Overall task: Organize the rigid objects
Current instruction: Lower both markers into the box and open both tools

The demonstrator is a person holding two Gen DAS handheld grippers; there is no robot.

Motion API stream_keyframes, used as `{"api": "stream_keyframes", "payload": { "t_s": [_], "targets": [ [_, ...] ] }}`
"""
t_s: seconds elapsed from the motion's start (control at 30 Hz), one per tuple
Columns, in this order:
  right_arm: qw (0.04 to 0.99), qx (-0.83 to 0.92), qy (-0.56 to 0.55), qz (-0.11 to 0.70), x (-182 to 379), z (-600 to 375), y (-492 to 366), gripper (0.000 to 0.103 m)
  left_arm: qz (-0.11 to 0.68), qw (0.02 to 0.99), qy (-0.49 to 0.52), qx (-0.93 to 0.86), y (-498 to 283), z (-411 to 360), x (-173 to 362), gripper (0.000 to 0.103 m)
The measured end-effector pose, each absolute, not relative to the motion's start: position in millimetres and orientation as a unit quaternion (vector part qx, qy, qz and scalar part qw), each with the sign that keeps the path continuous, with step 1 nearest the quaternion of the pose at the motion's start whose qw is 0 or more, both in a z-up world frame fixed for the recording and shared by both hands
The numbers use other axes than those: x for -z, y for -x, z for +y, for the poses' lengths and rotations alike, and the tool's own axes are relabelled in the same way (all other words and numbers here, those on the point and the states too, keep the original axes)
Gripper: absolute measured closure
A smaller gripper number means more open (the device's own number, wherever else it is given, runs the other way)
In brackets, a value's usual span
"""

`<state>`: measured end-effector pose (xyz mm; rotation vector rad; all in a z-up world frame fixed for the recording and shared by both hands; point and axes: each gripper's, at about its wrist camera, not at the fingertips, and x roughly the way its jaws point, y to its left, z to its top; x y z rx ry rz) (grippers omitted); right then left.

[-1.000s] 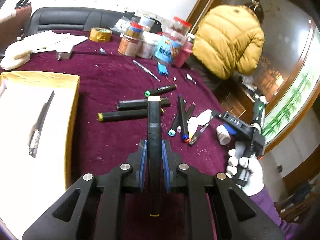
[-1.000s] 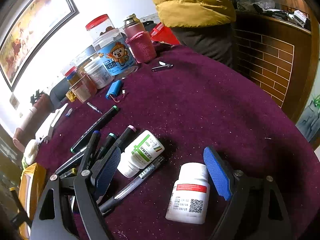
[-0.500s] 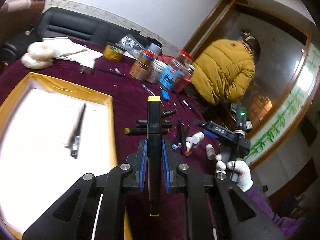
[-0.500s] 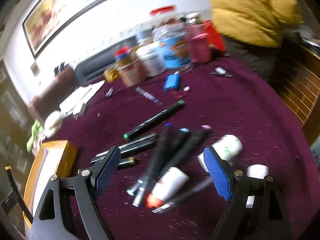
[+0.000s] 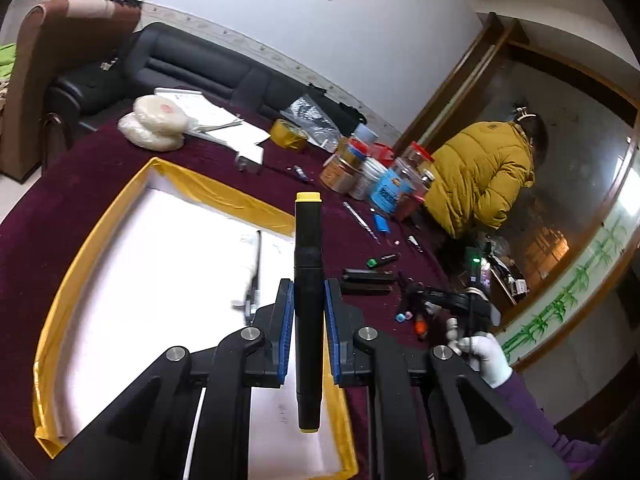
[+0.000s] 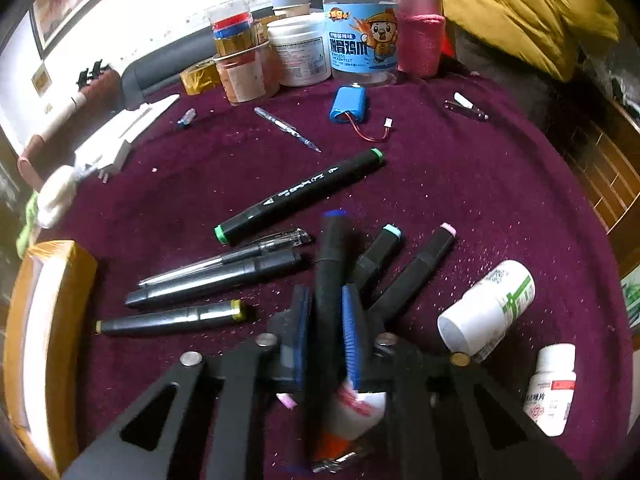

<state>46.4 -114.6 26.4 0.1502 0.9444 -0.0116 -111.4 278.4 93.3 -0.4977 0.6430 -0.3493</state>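
My left gripper [image 5: 308, 312] is shut on a black marker with yellow ends [image 5: 307, 272], held above the right edge of the white tray with a yellow rim [image 5: 224, 196]. A grey pen [image 5: 253, 280] lies in the tray. My right gripper [image 6: 327, 312] is shut on a black marker with a blue cap [image 6: 331, 264], low over the table among other markers: green-capped [image 6: 300, 196], teal-capped [image 6: 378, 252], pink-capped [image 6: 416, 272] and yellow-capped [image 6: 172, 316]. The right gripper also shows in the left wrist view [image 5: 448, 300].
Two white pill bottles [image 6: 488, 308] [image 6: 550, 388] lie at the right. A blue battery pack [image 6: 348, 104], jars and tins [image 6: 296, 52] and a tape roll [image 6: 198, 76] stand at the back. A person in a yellow jacket [image 5: 480, 172] stands beyond the table.
My left gripper rose and swung left over the tray with its marker. My right gripper moved left from the pill bottles and closed on the blue-capped marker.
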Motion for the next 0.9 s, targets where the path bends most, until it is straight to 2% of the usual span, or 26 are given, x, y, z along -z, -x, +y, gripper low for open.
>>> {"api": "stream_keyframes", "payload": {
  "t_s": [0.3, 0.53, 0.7, 0.9],
  "targets": [
    [0.883, -0.095, -0.164, 0.43, -56, -111, -13, 0.09, 0.345, 0.897, 0.243, 0.132, 94, 301, -80, 0.091],
    [0.837, -0.23, -0.219, 0.445, -70, -43, -9, 0.09, 0.383, 0.892, 0.21, 0.113, 50, 304, -74, 0.091],
    [0.811, -0.276, -0.207, 0.472, -64, 32, -19, 0.09, 0.423, 0.879, 0.198, 0.096, 4, 302, -56, 0.091],
    [0.814, -0.25, -0.152, 0.502, -41, 97, -39, 0.09, 0.456, 0.865, 0.198, 0.069, -23, 297, -31, 0.091]
  ]
}}
